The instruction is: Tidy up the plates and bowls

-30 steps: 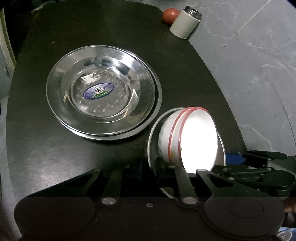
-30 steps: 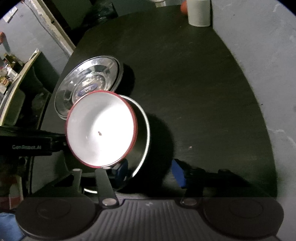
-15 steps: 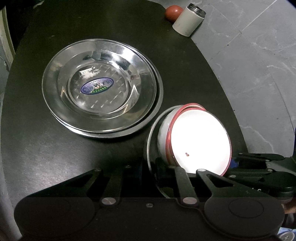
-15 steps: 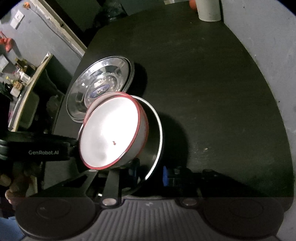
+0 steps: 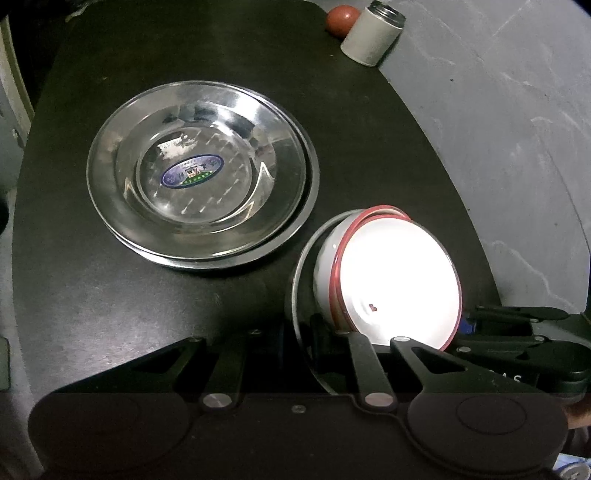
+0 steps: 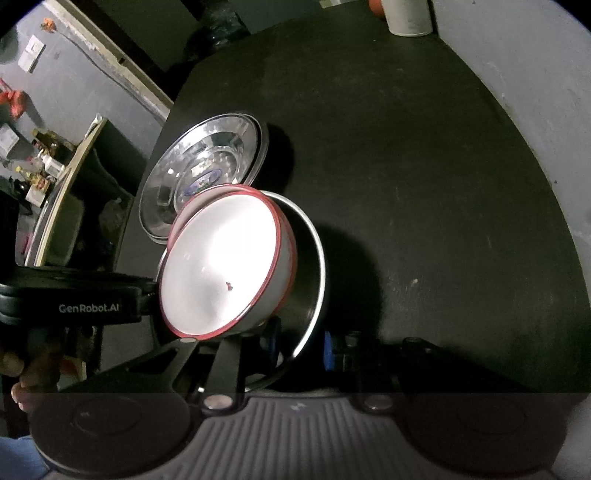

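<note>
2 white red-rimmed bowls (image 5: pixel 399 280), nested & tilted, lie in a steel plate (image 5: pixel 295 295) that's itself tilted above the near part of the black table (image 5: pixel 110 295). The upper bowl has a small dark speck inside.

L gripper (image 5: pixel 310 343): the plate's near rim runs between its fingers, clamped on it. R gripper (image 5: pixel 476 325) comes in from the opp. side, just beside the bowls' low edge. In the R wrist view its blue pads sit either side of the plate rim (image 6: pixel 317 266) w/ a narrow gap; R gripper (image 6: pixel 301 349) — can't tell if the pads actually press.

Just beyond the held plate, close but apart: a stack of steel plates (image 5: pixel 199 173), flat on the table, oval blue label in the top one. Table edge curves round on the R, grey floor (image 5: pixel 517 147) past it. Most of the table's R and far part is bare. At the far edge, a white canister (image 5: pixel 371 35) w/ a red round thing (image 5: pixel 341 20) touching or just beside it.

Only the R wrist view shows: the plate's shadow on the table (image 6: pixel 406 184), bowls (image 6: pixel 221 266) overlapping the stack (image 6: pixel 207 166) in line of sight, L gripper (image 6: pixel 151 291) w/ a hand (image 6: pixel 33 369) on its grip, and a cluttered shelf (image 6: pixel 44 162) off the table's L side. Only the L view shows both bowl rims.
</note>
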Demonstrator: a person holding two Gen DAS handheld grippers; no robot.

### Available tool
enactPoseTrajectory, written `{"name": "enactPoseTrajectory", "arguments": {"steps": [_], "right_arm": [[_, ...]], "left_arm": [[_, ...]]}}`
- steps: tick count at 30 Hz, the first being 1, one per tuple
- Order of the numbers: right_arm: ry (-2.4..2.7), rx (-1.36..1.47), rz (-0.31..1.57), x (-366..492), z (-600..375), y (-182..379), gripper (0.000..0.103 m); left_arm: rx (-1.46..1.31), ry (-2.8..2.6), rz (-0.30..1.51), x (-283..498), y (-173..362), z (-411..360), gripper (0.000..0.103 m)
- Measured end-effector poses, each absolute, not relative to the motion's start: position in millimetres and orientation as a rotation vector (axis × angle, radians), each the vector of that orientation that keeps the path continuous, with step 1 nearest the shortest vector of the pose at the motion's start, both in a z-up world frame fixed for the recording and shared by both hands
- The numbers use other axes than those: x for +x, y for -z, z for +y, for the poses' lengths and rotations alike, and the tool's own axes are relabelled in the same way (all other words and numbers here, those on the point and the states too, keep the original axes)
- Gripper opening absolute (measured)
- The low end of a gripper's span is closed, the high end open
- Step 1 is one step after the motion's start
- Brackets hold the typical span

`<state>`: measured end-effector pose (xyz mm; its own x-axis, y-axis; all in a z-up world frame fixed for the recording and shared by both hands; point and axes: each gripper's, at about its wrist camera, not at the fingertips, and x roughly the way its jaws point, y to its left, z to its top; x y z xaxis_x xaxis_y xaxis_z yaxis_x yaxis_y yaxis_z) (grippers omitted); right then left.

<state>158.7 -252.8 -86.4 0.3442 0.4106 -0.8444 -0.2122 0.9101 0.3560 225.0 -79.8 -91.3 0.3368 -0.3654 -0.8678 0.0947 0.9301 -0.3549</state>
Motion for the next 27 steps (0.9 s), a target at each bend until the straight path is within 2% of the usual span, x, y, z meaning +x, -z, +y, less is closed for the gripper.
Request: {"name": "enactPoseTrajectory", "arguments": {"steps": [10,27], "right_arm": [[-0.337,0.262,1.109,147.6,-256.7,75.5,0.025],[-0.242,0.314,1.038,171.4,-218.7,56.1,0.025]], "left_arm": [[-0.192,0.379,1.179,235.4,76.0,-86.2,0.014],[-0.137,0.48,1.13,269.9,47.1,-45.7,0.013]]}}
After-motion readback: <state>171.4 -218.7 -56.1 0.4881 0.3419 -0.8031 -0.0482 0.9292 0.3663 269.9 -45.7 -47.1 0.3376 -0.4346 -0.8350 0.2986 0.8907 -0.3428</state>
